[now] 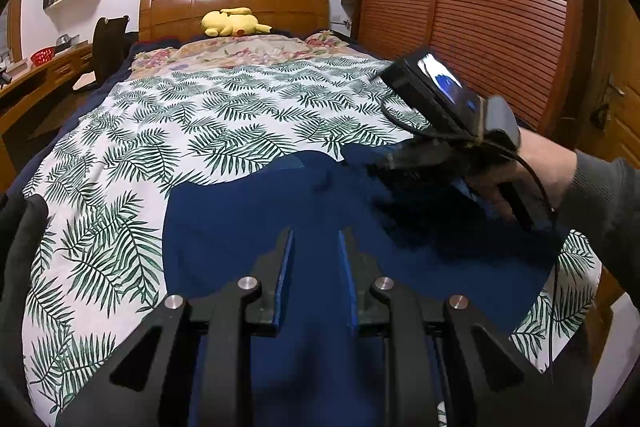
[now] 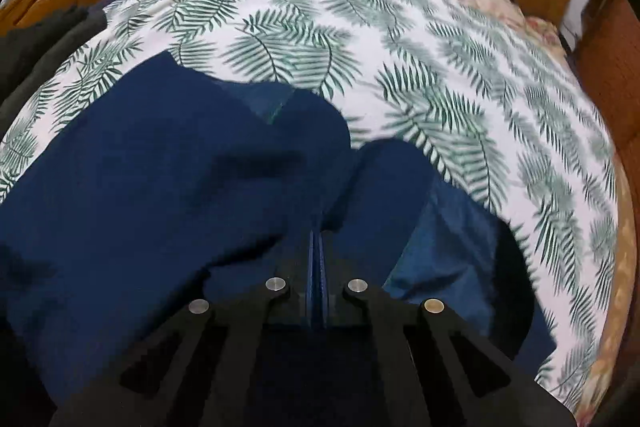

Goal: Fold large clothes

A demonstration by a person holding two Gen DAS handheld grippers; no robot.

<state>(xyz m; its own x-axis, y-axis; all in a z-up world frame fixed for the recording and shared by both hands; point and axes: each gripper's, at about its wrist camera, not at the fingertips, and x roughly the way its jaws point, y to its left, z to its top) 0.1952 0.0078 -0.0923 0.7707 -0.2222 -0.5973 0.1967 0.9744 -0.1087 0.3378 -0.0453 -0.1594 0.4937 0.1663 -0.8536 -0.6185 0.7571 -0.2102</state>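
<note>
A large navy blue garment (image 1: 256, 227) lies on the bed's leaf-print sheet (image 1: 200, 115). My left gripper (image 1: 316, 235) is open just above the garment, its blue-padded jaws apart with cloth showing between them. My right gripper (image 2: 317, 227) is shut on a fold of the garment (image 2: 160, 179) and holds it lifted and bunched. In the left wrist view the right gripper (image 1: 360, 163) reaches in from the right with a hand on its handle. A lighter blue inner layer (image 2: 440, 239) shows to the right of the right gripper.
The leaf-print sheet (image 2: 400, 47) covers most of the bed. A yellow plush toy (image 1: 234, 22) lies by the wooden headboard (image 1: 236, 3). A slatted wooden wardrobe (image 1: 480, 7) stands on the right, a desk (image 1: 36, 79) and chair (image 1: 108, 47) on the left.
</note>
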